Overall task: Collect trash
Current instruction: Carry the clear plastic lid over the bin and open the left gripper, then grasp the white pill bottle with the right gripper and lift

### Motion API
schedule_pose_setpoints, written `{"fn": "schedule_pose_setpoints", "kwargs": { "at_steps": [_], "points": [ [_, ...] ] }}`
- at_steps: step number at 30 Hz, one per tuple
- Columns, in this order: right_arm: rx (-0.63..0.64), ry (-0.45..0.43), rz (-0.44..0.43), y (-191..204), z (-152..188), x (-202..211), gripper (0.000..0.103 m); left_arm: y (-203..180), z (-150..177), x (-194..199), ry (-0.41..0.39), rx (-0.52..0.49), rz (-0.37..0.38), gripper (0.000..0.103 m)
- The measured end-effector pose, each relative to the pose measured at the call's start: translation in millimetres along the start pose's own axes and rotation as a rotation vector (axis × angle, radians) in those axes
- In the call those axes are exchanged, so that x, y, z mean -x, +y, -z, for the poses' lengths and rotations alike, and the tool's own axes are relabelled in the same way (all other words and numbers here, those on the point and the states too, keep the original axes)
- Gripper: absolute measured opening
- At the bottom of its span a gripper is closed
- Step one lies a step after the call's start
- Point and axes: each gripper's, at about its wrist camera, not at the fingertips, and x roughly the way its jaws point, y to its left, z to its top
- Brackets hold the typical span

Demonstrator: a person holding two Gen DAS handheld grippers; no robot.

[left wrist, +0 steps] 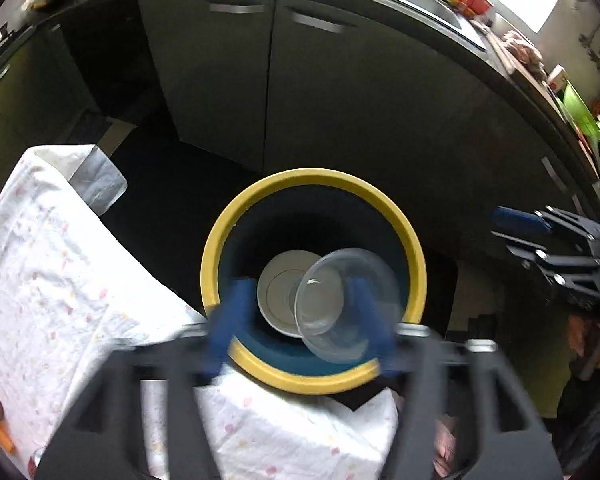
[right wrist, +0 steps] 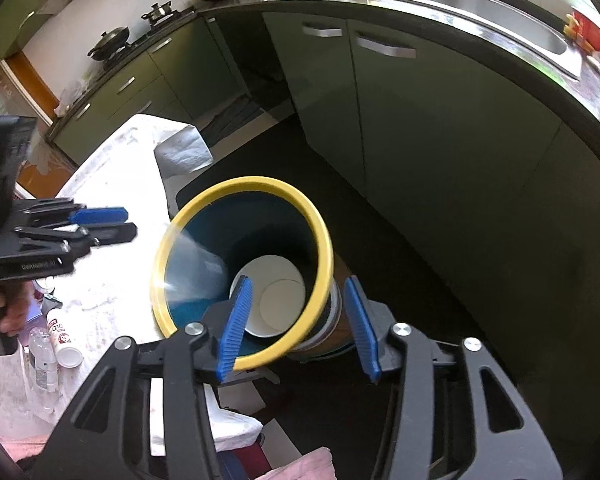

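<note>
A blue trash bin with a yellow rim point(left wrist: 220, 256) point(right wrist: 324, 248) stands on the dark floor beside the table. A white paper bowl point(left wrist: 276, 292) point(right wrist: 280, 296) lies at its bottom. In the left wrist view a clear plastic container point(left wrist: 340, 304) is in the bin's mouth, between the blurred blue fingers of my left gripper point(left wrist: 304, 320), which is open. My right gripper point(right wrist: 300, 324) is open and empty above the bin's near rim. Each gripper also shows in the other's view: the right one point(left wrist: 540, 236) and the left one point(right wrist: 100, 224).
A table with a white patterned cloth point(left wrist: 60, 280) point(right wrist: 112, 168) stands left of the bin. A plastic bottle point(right wrist: 40, 356) and a small white bottle point(right wrist: 62, 340) lie on it. Green cabinets point(right wrist: 420, 128) and a counter with a sink point(right wrist: 480, 4) lie beyond.
</note>
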Motion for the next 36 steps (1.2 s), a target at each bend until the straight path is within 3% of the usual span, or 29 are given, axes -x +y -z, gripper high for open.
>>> {"fn": "schedule_pose_setpoints", "kwargs": {
  "at_steps": [3,8,11,14,18,23,27,33,36],
  "points": [
    [0.017,0.003,-0.012,5.1,0.8,-1.3,0.046,7.1,6.6,15.9,-0.023,0.021,0.025,0.065],
    [0.092,0.022,-0.057,32.2,1.8,-6.3,0.046,23.2,39.6,91.8,-0.183,0.049,0.022,0.066],
    [0.167,0.058,-0.108,61.7,-0.3,-13.8,0.046,39.7,81.0,150.5,-0.313,0.081,-0.010,0.080],
    [0.246,0.099,-0.167,95.0,0.4,-21.1,0.046,56.9,130.3,198.6,-0.428,0.124,-0.093,0.089],
    [0.415,0.181,-0.273,162.8,8.9,-30.5,0.046,83.6,204.2,245.0,-0.528,0.233,-0.188,0.093],
    [0.639,0.306,-0.388,254.1,29.0,-40.7,0.048,111.4,293.9,275.4,-0.589,0.371,-0.300,0.097],
    [0.764,0.395,-0.385,304.2,51.5,-51.7,0.051,132.0,357.8,280.9,-0.596,0.471,-0.311,0.097],
    [0.843,0.478,-0.304,330.0,68.0,-78.4,0.057,134.0,415.1,276.8,-0.614,0.535,-0.323,0.097],
    [0.852,0.503,-0.281,334.9,71.9,-87.3,0.057,134.2,427.9,272.9,-0.633,0.561,-0.305,0.098]
  ]
}}
